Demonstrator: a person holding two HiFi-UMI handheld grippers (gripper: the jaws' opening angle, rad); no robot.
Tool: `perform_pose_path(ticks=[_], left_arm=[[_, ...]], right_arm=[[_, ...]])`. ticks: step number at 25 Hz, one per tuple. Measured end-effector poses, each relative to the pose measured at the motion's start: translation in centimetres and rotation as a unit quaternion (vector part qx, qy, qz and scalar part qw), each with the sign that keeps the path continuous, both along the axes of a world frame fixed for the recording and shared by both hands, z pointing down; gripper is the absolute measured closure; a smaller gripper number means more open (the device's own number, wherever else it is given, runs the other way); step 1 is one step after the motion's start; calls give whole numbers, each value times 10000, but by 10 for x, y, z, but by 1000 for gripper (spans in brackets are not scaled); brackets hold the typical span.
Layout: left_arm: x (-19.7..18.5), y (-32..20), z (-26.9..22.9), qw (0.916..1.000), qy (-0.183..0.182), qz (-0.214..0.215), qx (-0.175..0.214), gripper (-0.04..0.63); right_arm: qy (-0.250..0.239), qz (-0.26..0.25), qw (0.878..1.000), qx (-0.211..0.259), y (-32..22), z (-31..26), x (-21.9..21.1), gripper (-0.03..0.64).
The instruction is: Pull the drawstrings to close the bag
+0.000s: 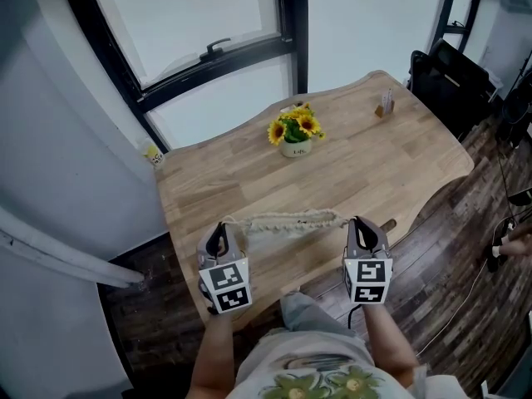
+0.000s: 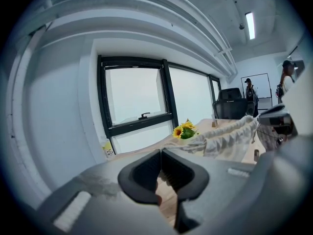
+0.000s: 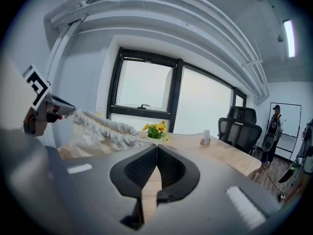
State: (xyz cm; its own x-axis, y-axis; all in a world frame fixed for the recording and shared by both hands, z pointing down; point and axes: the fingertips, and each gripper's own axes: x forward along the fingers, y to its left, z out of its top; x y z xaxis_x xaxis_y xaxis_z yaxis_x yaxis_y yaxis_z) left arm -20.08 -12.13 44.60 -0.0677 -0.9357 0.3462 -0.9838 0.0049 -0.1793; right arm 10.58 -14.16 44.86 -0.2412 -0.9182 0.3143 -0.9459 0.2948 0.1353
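A cream cloth drawstring bag [image 1: 291, 220] hangs stretched between my two grippers above the near edge of the wooden table [image 1: 382, 165], its mouth gathered into a tight ruffled band. My left gripper [image 1: 222, 231] is shut on the drawstring at the bag's left end, and my right gripper [image 1: 357, 223] is shut on the drawstring at its right end. In the left gripper view the jaws [image 2: 160, 153] meet, and a thin cord runs from them to the bag [image 2: 230, 136]. In the right gripper view the jaws [image 3: 156, 148] are pressed together with the bag [image 3: 98, 126] off to the left.
A pot of sunflowers [image 1: 294, 131] stands mid-table, and a small upright item [image 1: 384, 105] sits at the far right. A black chair [image 1: 445, 73] is beyond the table's right end. A black-framed window [image 1: 216, 52] faces the far edge. People stand in the background [image 3: 274, 126].
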Motion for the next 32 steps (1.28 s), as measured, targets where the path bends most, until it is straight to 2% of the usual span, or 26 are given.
perform_pose_path(ticks=[10, 32], left_arm=[[-10, 1, -14, 9996, 47, -230, 176, 580], [-20, -5, -16, 9980, 38, -558, 279, 580]], right_arm=[[-120, 200, 9997, 67, -1, -7, 8, 614], [-305, 518, 9980, 218, -4, -9, 28, 614]])
